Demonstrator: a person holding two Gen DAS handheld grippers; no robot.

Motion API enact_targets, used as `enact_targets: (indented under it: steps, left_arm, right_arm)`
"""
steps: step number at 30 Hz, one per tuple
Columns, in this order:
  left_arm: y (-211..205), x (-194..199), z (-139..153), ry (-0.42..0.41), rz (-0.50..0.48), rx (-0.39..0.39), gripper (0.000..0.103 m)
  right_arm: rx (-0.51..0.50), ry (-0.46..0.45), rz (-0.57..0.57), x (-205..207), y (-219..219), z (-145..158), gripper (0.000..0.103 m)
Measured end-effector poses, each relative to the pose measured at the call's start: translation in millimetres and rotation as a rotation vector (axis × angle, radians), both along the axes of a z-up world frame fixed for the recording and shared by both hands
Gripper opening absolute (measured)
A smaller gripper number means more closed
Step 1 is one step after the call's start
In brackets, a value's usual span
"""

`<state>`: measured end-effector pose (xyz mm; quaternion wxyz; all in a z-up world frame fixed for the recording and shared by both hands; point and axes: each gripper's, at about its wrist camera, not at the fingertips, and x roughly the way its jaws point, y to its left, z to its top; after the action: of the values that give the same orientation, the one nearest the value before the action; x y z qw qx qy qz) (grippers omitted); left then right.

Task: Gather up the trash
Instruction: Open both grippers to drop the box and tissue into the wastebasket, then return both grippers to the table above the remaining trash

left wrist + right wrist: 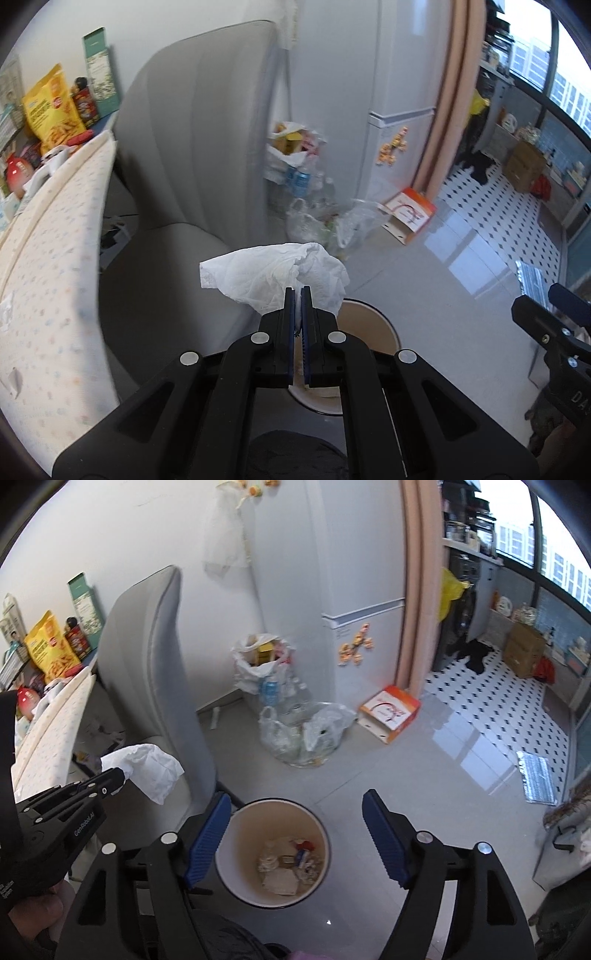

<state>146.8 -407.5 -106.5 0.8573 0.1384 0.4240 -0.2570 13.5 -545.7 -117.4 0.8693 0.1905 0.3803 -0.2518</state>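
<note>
My left gripper (298,291) is shut on a crumpled white tissue (273,275), which sticks out past the blue pads. The same tissue (147,770) hangs from the left gripper (120,775) at the left of the right wrist view. A round bin (236,849), white outside and tan inside, stands on the floor below with paper scraps in its bottom. In the left wrist view only part of the bin (373,325) shows behind the fingers. My right gripper (295,801) hangs open above the bin with nothing between its blue pads.
A grey chair (155,672) stands left of the bin, beside a patterned table edge (55,258) with snack bags (51,107). Plastic bags of bottles (295,734) and an orange-white box (389,712) lie by the white fridge (354,590). Glossy grey floor lies to the right.
</note>
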Motion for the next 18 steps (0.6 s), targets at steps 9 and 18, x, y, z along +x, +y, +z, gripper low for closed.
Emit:
enact_targets:
  steps: [9,18]
  left_arm:
    - [-24.6,-10.7,-5.5,0.048,-0.067,-0.054,0.052]
    - [-13.4,-10.0,3.4,0.022,-0.038,-0.067,0.063]
  right_arm:
    - [-0.014,0.001,-0.077,-27.9,-22.9,5.0,0.074]
    - [-0.006,-0.012,-0.064,-26.8,-20.0,4.7,0.074]
